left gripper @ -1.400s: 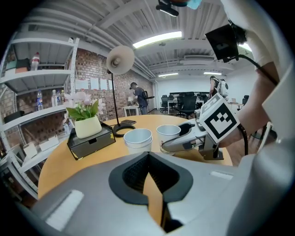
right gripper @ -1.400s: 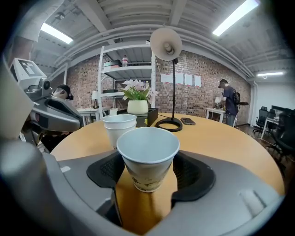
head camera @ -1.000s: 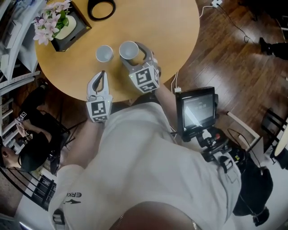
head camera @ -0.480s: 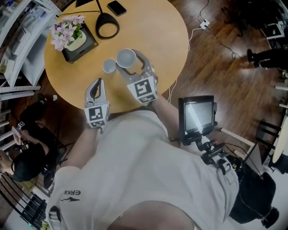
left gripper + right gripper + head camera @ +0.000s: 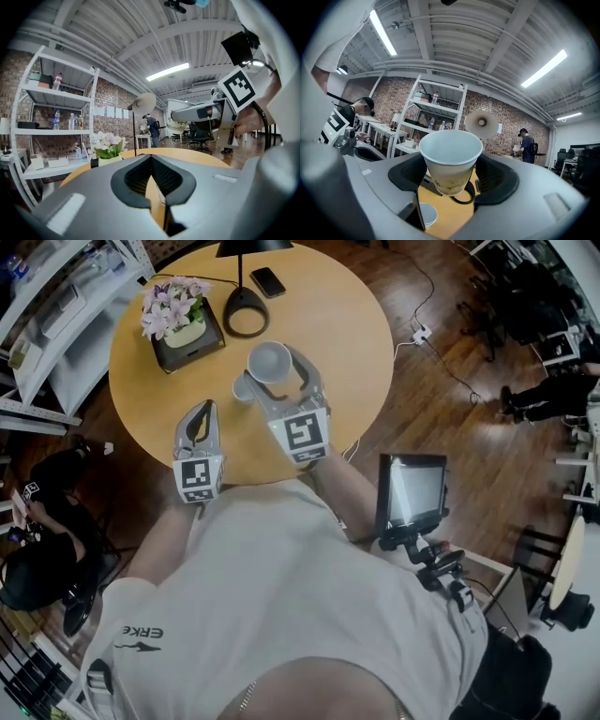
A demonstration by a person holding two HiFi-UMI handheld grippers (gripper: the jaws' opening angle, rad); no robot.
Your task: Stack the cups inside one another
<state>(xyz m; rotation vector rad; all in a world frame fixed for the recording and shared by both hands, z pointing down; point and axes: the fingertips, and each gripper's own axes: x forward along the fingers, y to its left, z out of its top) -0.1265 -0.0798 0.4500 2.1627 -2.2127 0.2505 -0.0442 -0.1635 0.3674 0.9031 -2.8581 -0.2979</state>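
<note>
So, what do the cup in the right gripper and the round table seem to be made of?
The cup looks like paper: matte white, thin rim, faint print on its side. The table looks like wood or wood-look laminate: smooth, even tan, slight sheen; no grain can be made out.

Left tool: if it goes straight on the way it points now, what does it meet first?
Probably the lamp, whose pole stands almost on its line across the table; depth is unclear, so it may pass.
</note>
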